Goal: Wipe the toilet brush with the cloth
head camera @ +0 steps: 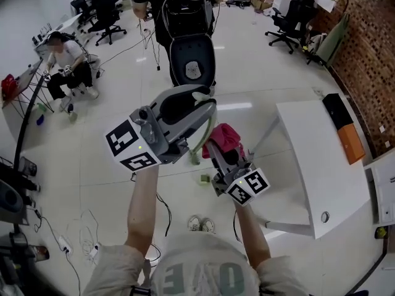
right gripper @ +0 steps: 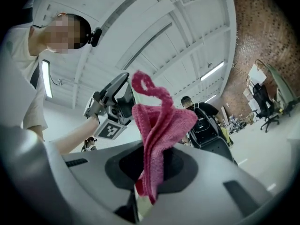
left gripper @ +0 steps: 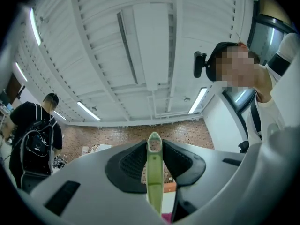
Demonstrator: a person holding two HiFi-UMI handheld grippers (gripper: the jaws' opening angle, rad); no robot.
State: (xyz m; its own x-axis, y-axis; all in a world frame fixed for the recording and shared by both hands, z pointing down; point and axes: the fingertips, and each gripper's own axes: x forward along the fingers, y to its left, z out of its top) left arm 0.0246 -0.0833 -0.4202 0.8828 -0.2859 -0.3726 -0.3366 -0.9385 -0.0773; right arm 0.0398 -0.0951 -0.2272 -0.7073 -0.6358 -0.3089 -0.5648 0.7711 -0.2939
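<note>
Green brush (left gripper: 154,182) is standing pinched between the pads of the left gripper (left gripper: 154,159), whose jaws are closing narrowly on its flat handle. The handle's looped tip is projecting just past the fingertips, toward the ceiling. In the head view this gripper is sitting higher than, and left of, the right gripper (head camera: 221,150). The brush shaft is running down out of the left jaws and passing just beside the cloth (right gripper: 159,135). Whether shaft and cloth are touching there cannot be confirmed from that view. Pink and bunched, the cloth is being clamped between the right gripper's jaws, and most of it is rising above the fingertips in a folded peak with a curled edge on top. In the right gripper view a pale green strip is showing directly beneath the cloth, low between the pads. Both grippers are pointing away from the person, over a glossy white floor (head camera: 92,184). A white table (head camera: 308,159) is standing to the right of the pair, apart from both grippers.
</note>
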